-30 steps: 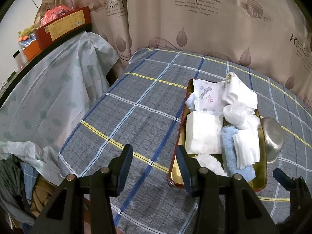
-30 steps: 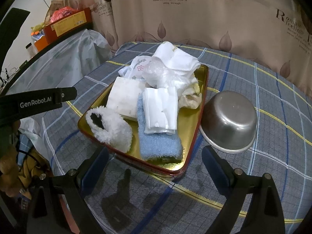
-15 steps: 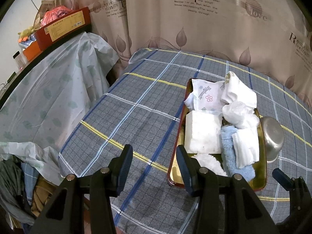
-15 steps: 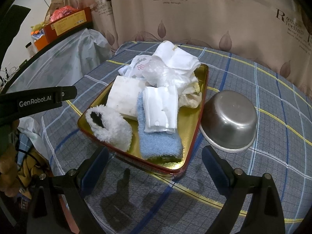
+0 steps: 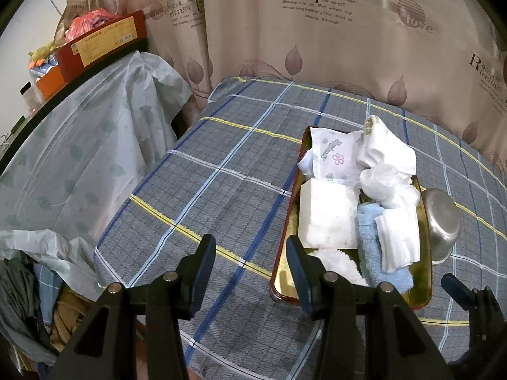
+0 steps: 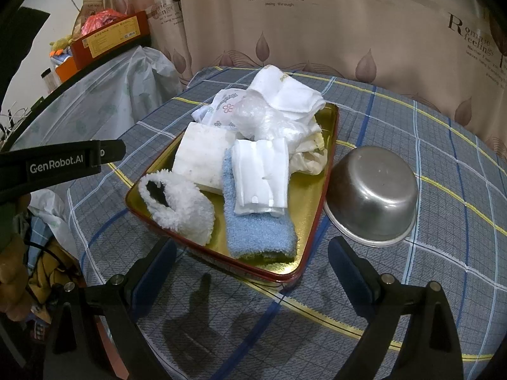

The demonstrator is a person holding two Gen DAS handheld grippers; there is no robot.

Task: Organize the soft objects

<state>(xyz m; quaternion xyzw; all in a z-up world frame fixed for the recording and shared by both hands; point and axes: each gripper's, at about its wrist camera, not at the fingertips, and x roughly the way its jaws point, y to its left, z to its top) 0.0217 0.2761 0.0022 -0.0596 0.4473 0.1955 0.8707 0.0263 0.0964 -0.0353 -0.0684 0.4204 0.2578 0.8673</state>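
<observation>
While hovering over the checked tablecloth (image 5: 221, 190), left gripper (image 5: 250, 253) at lower centre of the left wrist view, jaws apart, nothing between them, only bare cloth below. Right fingertip overlapping the near left edge of the gold tray (image 5: 424, 281) in the picture; touching or not, cannot tell. Right gripper (image 6: 250, 259) at the bottom of the right wrist view, jaws spread wide, empty, framing the near rim of the tray (image 6: 329, 133) without touching it.

Soft things piled in the tray, right of centre in the left view, middle of the right view: fluffy white sock (image 6: 180, 205) at the near left corner; blue sock (image 6: 253, 231) lying lengthwise beside it; folded white cloth (image 6: 263, 177) resting on the blue sock; flat white block (image 6: 202, 158) to the left behind; flower-printed packet (image 6: 221, 107), crumpled clear plastic bag (image 6: 253, 117) and white folded cloth (image 6: 285, 95) heaped at the far end.

Upturned steel bowl (image 6: 374, 193) on the tablecloth just right of the tray. Patterned curtain (image 6: 317, 31) across the top of both views. Red box (image 5: 101, 41) at upper left.
</observation>
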